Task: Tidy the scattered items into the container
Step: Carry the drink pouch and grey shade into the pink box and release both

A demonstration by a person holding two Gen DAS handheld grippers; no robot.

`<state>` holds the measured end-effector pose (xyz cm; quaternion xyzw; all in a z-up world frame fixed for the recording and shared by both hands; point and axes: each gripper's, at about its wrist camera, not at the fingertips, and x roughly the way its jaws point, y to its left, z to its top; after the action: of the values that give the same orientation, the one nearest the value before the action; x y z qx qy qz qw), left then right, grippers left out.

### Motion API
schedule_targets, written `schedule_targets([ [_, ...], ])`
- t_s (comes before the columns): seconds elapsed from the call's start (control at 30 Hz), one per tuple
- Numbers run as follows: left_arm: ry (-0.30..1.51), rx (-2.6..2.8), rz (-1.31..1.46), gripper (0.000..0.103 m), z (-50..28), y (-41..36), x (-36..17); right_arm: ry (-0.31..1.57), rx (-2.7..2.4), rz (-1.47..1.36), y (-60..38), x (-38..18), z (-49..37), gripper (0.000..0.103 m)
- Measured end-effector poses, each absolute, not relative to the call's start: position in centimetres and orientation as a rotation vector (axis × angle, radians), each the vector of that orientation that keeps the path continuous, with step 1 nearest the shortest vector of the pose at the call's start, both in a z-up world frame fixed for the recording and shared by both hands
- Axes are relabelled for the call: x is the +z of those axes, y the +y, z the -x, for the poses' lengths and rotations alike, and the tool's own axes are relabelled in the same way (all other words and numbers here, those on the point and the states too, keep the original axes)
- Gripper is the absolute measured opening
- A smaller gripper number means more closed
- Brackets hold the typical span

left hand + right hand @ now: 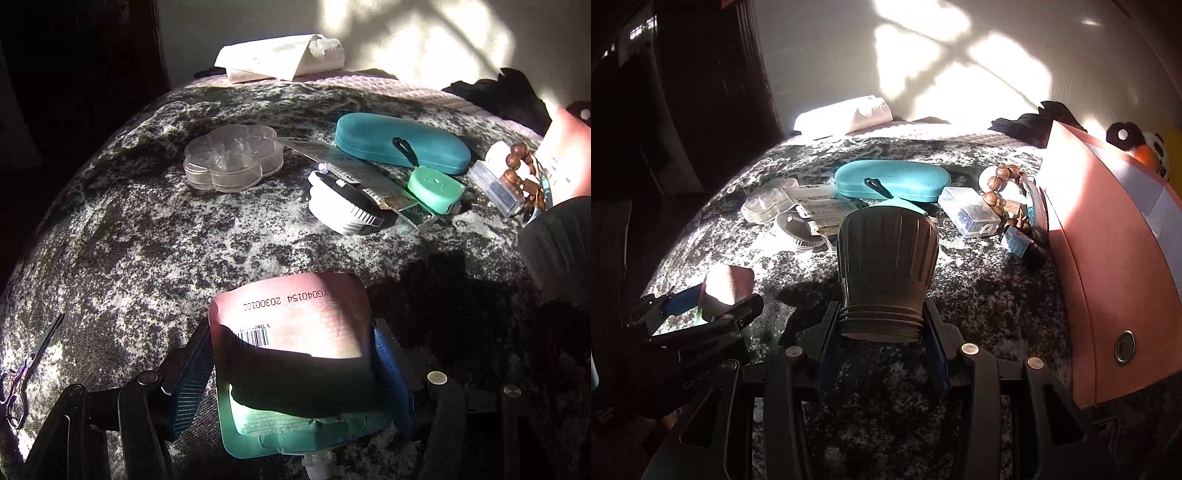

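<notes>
Left gripper clamped on a pink-and-green pouch, lifted above the mottled blanket. Right gripper squeezing a dark ribbed cup, just left of the pink box.

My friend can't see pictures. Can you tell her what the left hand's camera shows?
The left gripper holds a pink pouch above a dark speckled blanket. Farther off lie a clear flower-shaped box, a teal glasses case and a green tape measure.
</notes>
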<state>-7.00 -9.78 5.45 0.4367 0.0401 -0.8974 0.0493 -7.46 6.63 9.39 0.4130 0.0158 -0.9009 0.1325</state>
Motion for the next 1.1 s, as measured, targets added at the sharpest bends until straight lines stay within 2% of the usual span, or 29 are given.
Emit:
schedule_targets([
  [0.2, 0.144, -2.732, -1.263, 0.069, 3.2, -11.3, 7.7, 0.111, -2.614, -1.102, 5.8, 11.4, 3.3, 0.045],
  [0.47, 0.090, -2.819, -1.132, 0.069, -0.2, -8.3, 12.9, 0.207, -2.686, -0.933, 6.4, 15.4, -2.1, 0.045],
  [0.83, -0.038, -3.040, -0.987, 0.069, -0.5, 2.2, 20.4, 0.201, -2.931, -0.711, 14.4, 21.9, -7.1, 0.045],
  [1.1, -0.143, -3.192, -0.999, 0.069, 1.7, 12.3, 22.2, 0.079, -3.117, -0.688, 23.4, 24.0, -7.6, 0.045],
])
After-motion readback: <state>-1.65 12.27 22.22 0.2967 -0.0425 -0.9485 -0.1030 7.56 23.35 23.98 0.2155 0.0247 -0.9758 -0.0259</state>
